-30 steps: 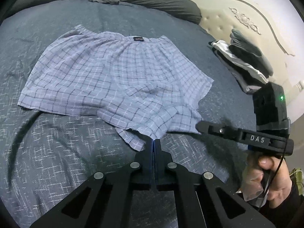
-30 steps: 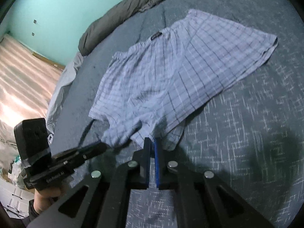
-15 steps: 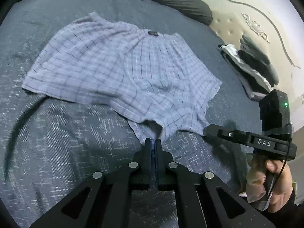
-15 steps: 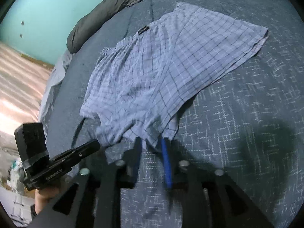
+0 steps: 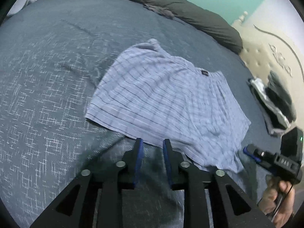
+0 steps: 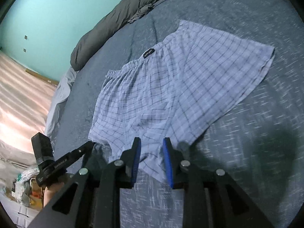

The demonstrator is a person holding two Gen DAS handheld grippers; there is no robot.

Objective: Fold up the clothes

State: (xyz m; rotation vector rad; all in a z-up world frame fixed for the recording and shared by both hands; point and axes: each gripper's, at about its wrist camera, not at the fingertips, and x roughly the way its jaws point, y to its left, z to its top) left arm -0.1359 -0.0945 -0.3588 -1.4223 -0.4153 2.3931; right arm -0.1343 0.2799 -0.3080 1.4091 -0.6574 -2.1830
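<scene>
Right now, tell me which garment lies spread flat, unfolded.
The plaid shorts mid-bed; the dark clothes by the headboard are stacked.

Teal wall [image 6: 47, 13], dark bed [image 5: 57, 57], cream headboard [image 5: 266, 43]

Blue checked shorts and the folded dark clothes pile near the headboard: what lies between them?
Only bare blue bedspread, in the left wrist view.

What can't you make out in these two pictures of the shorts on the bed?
- Label on the shorts: too small and blurred to read in either wrist view.
- Pile of clothes: smeared by motion blur in the left wrist view, only a scrap at the top edge of the right.
- Near hem of the shorts: partly behind the right gripper in its own view.
</scene>
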